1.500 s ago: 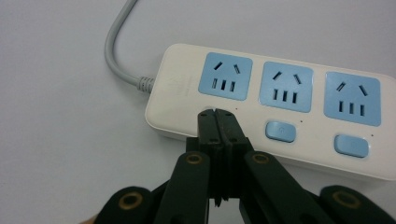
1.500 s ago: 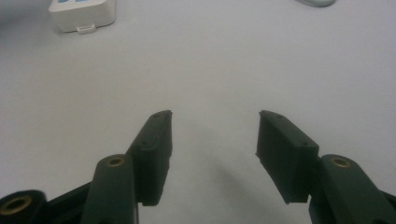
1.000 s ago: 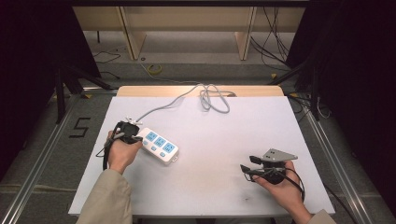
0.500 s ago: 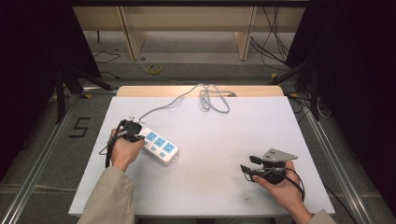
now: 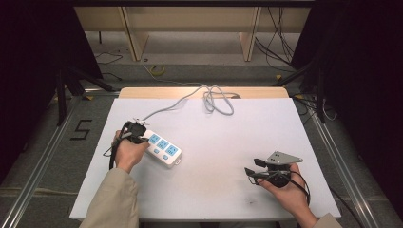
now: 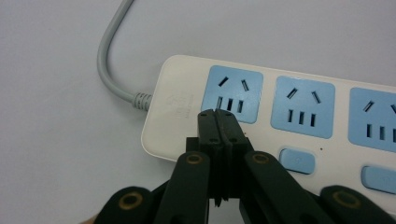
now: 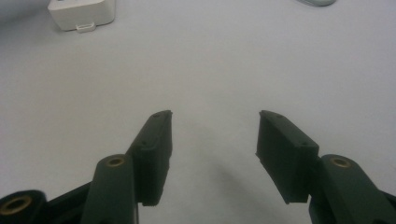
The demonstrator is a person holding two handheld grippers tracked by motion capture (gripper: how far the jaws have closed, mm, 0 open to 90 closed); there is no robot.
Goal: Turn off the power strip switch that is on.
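Left gripper (image 6: 218, 114) is held with jaws pressed fully together, nothing between them. Right gripper (image 7: 212, 135) is held low in the right hand (image 5: 285, 190), jaws spread apart, empty.

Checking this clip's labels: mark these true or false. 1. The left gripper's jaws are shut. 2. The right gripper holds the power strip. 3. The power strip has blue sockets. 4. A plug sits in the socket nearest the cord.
1. True: the left gripper is shut, tips over the power strip.
2. False: the right gripper is open, empty, apart from it.
3. True.
4. False: that socket is empty.
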